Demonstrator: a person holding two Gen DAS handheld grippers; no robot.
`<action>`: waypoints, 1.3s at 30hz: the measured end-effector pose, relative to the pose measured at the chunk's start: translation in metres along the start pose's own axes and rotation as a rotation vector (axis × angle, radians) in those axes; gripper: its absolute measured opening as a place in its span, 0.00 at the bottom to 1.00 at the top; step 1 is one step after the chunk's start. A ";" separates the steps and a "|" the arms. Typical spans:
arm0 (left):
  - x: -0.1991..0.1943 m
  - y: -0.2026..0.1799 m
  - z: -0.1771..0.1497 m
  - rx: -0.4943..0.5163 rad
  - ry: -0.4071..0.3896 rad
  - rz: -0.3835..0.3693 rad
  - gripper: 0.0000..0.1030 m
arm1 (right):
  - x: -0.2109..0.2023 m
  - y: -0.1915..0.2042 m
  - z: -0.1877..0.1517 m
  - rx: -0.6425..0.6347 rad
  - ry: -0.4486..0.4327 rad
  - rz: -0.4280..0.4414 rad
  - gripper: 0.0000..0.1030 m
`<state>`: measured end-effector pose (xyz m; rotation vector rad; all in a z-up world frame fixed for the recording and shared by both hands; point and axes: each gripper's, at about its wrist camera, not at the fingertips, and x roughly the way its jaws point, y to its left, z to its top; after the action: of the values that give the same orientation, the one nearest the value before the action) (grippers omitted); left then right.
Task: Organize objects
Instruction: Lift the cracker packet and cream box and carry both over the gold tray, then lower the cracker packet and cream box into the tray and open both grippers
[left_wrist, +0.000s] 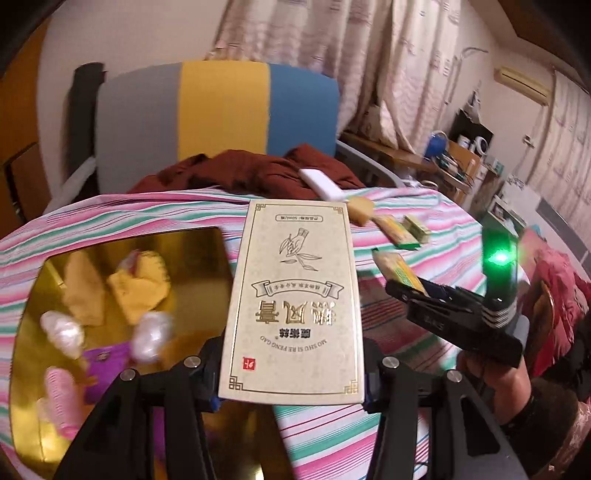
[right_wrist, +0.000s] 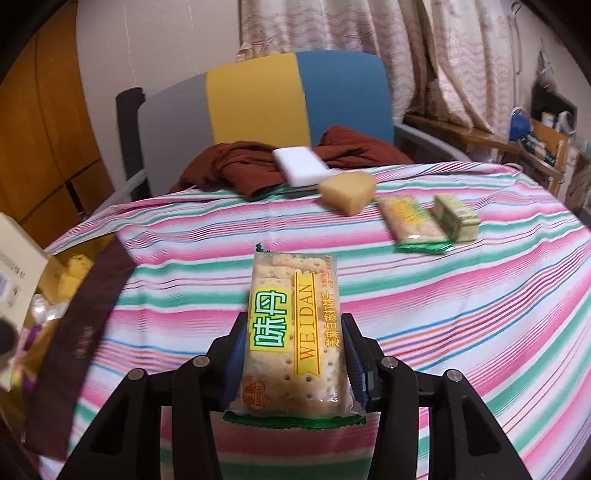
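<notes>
- One cream box with gold print (left_wrist: 295, 302) is clamped between the fingers of the left gripper (left_wrist: 291, 373), held above the striped cloth (left_wrist: 424, 406), at the right edge of the gold tray (left_wrist: 207, 243)
- One cracker packet (right_wrist: 295, 332), labelled WEIDAN, is pinched at its lower half between the blue pads (right_wrist: 236, 354) of the right gripper (right_wrist: 295, 365), lifted over the cloth to the right of the tray
- Cracker packets in all: two, the held one and a second cracker packet (right_wrist: 415, 225) lying flat on the cloth, far right of the tray
- One small green-wrapped block (right_wrist: 456, 218) lies just beside that second packet, on its side away from the tray
- One yellowish sponge-like lump (right_wrist: 347, 192) and one white slab (right_wrist: 301, 164) sit beyond the tray toward the chair (right_wrist: 258, 99); the slab rests partly on a dark red garment (right_wrist: 229, 162)
- Inside the tray, blurred: two yellow wrapped pieces (left_wrist: 140, 288), two white wrapped pieces (left_wrist: 151, 332), one purple item (left_wrist: 107, 365), one pink item (left_wrist: 61, 391)
- Only the left wrist view shows the tray's contents laid out and the right gripper from outside, with a green light (left_wrist: 498, 258) on it and the packet poking from its tip
- Only the right wrist view shows the packet's label, the tray's dark maroon wall (right_wrist: 81, 325) at far left, and the back of the cream box beside it
</notes>
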<state>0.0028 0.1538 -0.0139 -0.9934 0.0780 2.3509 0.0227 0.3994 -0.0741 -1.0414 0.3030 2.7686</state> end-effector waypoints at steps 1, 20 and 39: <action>-0.003 0.007 -0.002 -0.008 0.001 0.011 0.50 | 0.000 0.007 -0.001 -0.001 0.005 0.013 0.47; -0.031 0.133 -0.069 -0.280 0.113 0.147 0.50 | 0.000 0.181 0.038 -0.137 0.089 0.333 0.47; -0.008 0.156 -0.078 -0.319 0.216 0.193 0.50 | 0.014 0.205 0.049 -0.097 0.067 0.309 0.70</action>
<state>-0.0261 0.0000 -0.0904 -1.4502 -0.1286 2.4697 -0.0647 0.2148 -0.0204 -1.2045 0.3706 3.0519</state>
